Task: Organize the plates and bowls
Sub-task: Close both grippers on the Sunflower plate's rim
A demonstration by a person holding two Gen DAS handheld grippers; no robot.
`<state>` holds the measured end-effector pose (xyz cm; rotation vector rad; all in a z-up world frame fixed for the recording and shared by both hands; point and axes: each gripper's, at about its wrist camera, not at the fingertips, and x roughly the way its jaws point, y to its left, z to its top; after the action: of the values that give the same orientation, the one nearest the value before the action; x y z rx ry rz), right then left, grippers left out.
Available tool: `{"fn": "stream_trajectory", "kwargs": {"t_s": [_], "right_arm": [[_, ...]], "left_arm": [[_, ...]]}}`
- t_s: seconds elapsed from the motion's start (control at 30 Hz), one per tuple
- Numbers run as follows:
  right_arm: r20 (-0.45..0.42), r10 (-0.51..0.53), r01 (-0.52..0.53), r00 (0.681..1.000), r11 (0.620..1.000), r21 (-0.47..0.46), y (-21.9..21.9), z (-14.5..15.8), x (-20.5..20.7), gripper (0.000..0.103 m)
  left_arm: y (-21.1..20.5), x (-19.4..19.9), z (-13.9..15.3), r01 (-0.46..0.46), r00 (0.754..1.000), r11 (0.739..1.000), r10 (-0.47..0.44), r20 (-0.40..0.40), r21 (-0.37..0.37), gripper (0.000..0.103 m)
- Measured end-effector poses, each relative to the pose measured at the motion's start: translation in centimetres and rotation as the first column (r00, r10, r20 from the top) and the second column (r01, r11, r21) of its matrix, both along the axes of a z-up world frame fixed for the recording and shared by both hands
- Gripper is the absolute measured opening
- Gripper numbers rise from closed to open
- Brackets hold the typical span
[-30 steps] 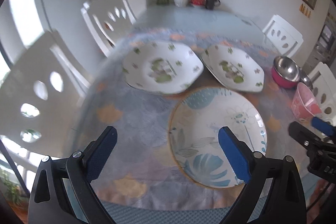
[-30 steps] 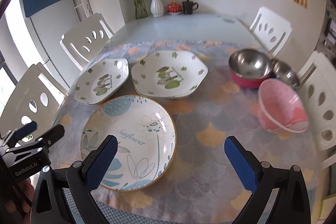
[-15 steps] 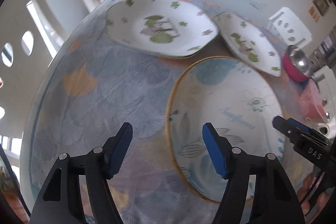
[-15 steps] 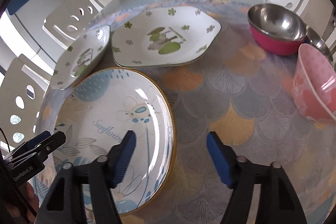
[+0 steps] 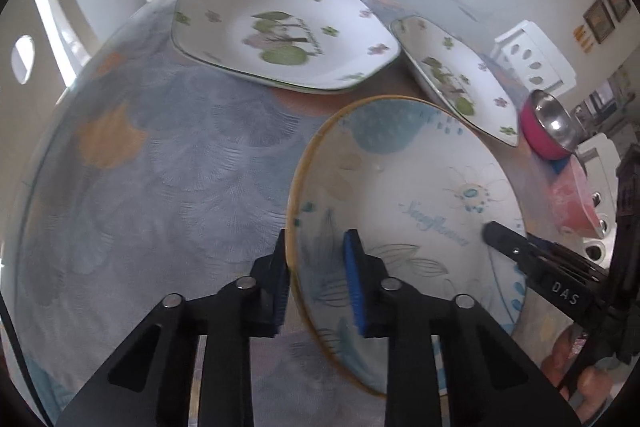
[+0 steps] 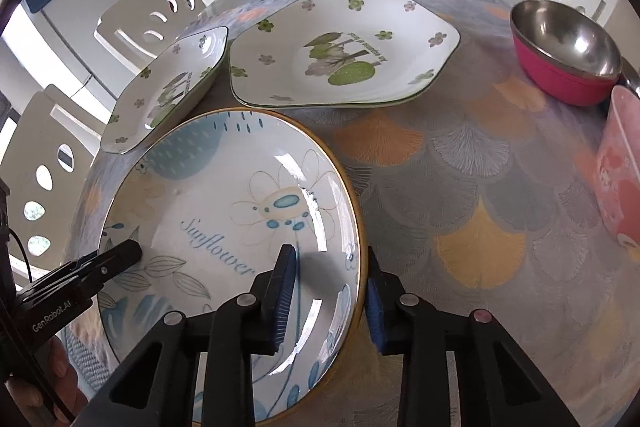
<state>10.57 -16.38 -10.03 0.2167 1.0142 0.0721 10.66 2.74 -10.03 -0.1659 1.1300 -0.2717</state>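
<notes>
Taking the round Sunflower plate [image 6: 224, 227] as the landmark, the left gripper [image 5: 316, 279] sits at its left rim, one blue pad outside the gold edge and the other over the plate's inside, the jaws narrowed to a small gap around the rim; whether the pads actually press on the china cannot be told. Behind the Sunflower plate and to its left lies the smaller hexagonal plate [image 6: 168, 91] with green flowers, its near corner just beside the round plate's far rim. Behind the Sunflower plate, slightly to the right, lies the larger hexagonal plate [image 6: 344, 51], near it but apart, both resting on the scallop-patterned tablecloth [image 6: 460, 195]. At the Sunflower plate's right rim stands the right gripper [image 6: 332, 287], likewise straddling the edge with one pad inside and one outside, jaws drawn close with a slim gap; firm contact cannot be told. Well to the right of the Sunflower plate stand the steel bowl with red outside [image 6: 564, 47] and, nearer, the pink bowl [image 6: 620, 167], tipped on its side
</notes>
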Motion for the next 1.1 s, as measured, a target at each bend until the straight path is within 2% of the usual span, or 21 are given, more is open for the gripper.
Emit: {"fn": "stream_trajectory", "kwargs": {"t_s": [0.33,0.5,0.77,0.97,1.1], "right_arm": [[0.004,0.070,-0.070,0.998,0.993,0.094,-0.2,0.3,-1.3,0.030],[0.008,0.099,-0.100,0.995,0.988,0.117,1.5,0.9,-3.3,0.030],[-0.005,0.151,-0.149,0.989,0.980,0.131,5.7,0.7,-6.0,0.030],[-0.025,0.190,-0.185,0.981,0.974,0.129,8.5,0.1,-6.9,0.030],[-0.047,0.170,-0.162,0.984,0.977,0.138,8.9,-0.7,-7.2,0.030]], "left_arm": [[1.6,-1.4,0.7,-0.031,0.999,0.999,0.032,0.035,-0.018,0.021],[3.3,-3.3,2.3,-0.034,0.996,0.999,0.034,0.082,0.008,0.021],[7.0,-5.6,3.6,-0.087,0.990,0.996,0.085,0.111,0.015,0.021],[9.6,-5.9,2.2,-0.119,0.990,0.992,0.116,0.084,0.031,0.021],[9.8,-6.4,0.6,-0.120,0.992,0.992,0.117,0.055,0.038,0.022]]}}
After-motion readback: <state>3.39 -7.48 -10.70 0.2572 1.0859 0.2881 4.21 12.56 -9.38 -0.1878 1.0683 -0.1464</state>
